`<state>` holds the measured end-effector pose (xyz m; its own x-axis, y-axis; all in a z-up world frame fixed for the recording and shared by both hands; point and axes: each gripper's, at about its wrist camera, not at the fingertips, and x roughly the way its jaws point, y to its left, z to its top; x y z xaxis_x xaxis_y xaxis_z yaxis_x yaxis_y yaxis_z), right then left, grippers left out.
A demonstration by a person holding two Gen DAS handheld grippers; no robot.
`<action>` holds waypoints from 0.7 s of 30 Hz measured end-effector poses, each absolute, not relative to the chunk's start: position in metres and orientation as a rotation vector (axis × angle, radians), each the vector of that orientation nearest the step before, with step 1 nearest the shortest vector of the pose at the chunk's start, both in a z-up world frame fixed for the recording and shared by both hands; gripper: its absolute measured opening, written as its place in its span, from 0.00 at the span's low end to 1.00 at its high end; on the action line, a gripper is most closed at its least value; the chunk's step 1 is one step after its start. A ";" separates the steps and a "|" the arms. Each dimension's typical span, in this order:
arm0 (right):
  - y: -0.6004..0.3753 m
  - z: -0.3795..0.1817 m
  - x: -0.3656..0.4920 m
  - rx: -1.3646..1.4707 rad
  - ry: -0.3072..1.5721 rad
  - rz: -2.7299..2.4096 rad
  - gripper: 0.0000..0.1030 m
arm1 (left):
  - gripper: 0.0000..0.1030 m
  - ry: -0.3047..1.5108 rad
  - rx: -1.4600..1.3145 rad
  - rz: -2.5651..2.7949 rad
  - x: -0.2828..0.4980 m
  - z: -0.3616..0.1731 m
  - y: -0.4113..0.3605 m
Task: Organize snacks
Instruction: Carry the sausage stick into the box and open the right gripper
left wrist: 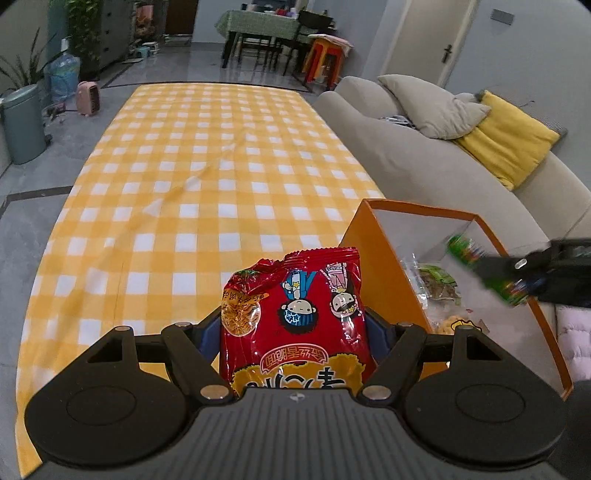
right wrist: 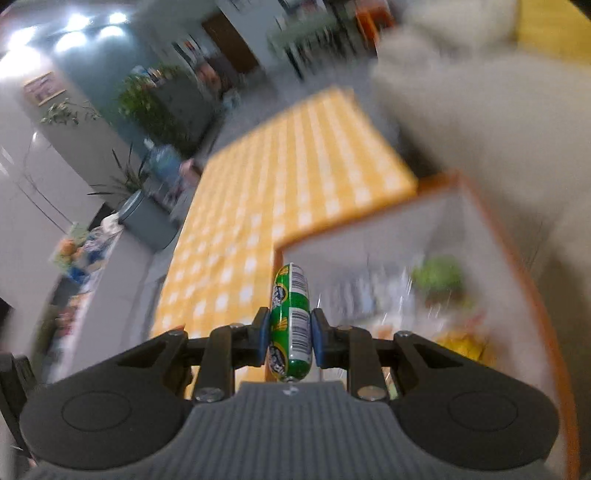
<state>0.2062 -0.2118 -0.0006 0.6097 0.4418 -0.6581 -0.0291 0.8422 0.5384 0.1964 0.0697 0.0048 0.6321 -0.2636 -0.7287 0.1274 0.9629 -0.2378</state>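
Observation:
My left gripper (left wrist: 293,325) is shut on a red snack bag (left wrist: 295,317) with cartoon figures, held above the yellow checked table (left wrist: 207,177) just left of the orange box (left wrist: 373,236). My right gripper (right wrist: 289,330) is shut on a green sausage stick (right wrist: 291,317), held over the near left corner of the orange box (right wrist: 517,254). In the left wrist view the right gripper (left wrist: 517,273) and its green sausage stick (left wrist: 476,266) hover, blurred, over the box's right side. The box holds several snack packets (left wrist: 439,284).
A grey sofa (left wrist: 424,162) with grey and yellow cushions (left wrist: 509,136) runs along the table's right side. A grey bin (left wrist: 22,122), a water bottle and plants stand on the floor to the left. A dining table with chairs (left wrist: 266,33) is far behind.

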 end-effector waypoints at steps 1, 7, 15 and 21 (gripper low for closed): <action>-0.216 -0.011 0.214 0.546 0.917 0.294 0.20 | 0.83 0.865 -0.174 -0.214 0.197 0.004 0.068; -0.215 -0.045 0.213 0.521 1.033 0.336 0.20 | 0.83 0.891 -0.192 -0.252 0.192 -0.007 0.066; -0.213 -0.061 0.219 0.318 1.222 0.641 0.20 | 0.83 0.906 -0.143 -0.335 0.195 -0.014 0.053; -0.202 -0.061 0.236 0.082 1.336 0.810 0.20 | 0.83 0.909 -0.139 -0.346 0.200 -0.016 0.050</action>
